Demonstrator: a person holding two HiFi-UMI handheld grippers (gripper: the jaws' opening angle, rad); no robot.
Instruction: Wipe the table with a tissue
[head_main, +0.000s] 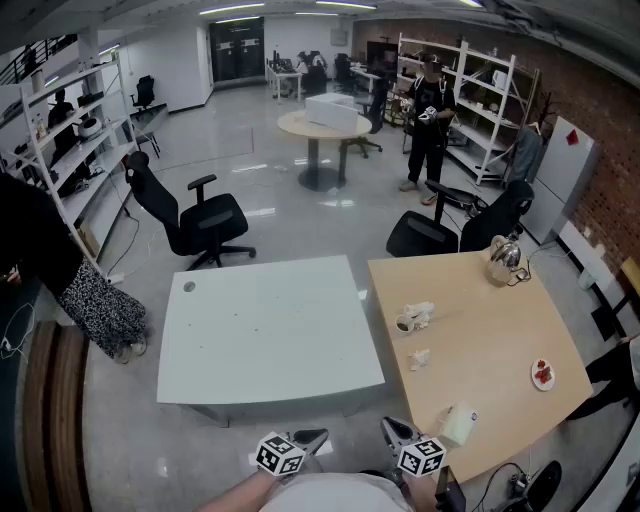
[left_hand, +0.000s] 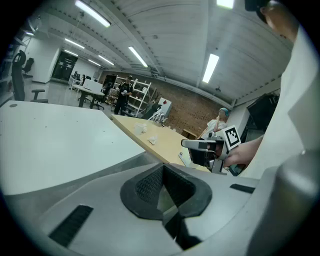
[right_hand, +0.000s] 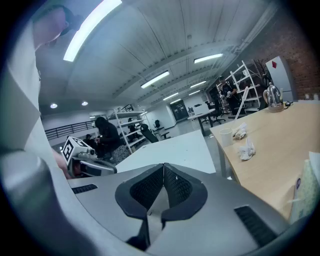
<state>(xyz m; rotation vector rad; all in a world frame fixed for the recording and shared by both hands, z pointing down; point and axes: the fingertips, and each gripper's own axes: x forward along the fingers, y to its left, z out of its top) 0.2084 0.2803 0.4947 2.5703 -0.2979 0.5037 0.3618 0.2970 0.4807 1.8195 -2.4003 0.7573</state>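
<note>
Fingers (left_hand: 147, 187): left gripper (left_hand: 163, 167) pressed together, nothing between | right gripper (right_hand: 163, 166): same, empty | crumpled tissue (head_main: 419, 357): lying on wooden table (head_main: 500, 340), near cup (head_main: 405, 323), well apart from both grippers | white table (head_main: 270, 330): just beside wooden one.

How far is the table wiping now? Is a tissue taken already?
Nothing looks done. The left gripper and right gripper are both shut and empty. The crumpled white tissue lies untouched on the light wooden table. Picking it up and wiping are left.
</note>
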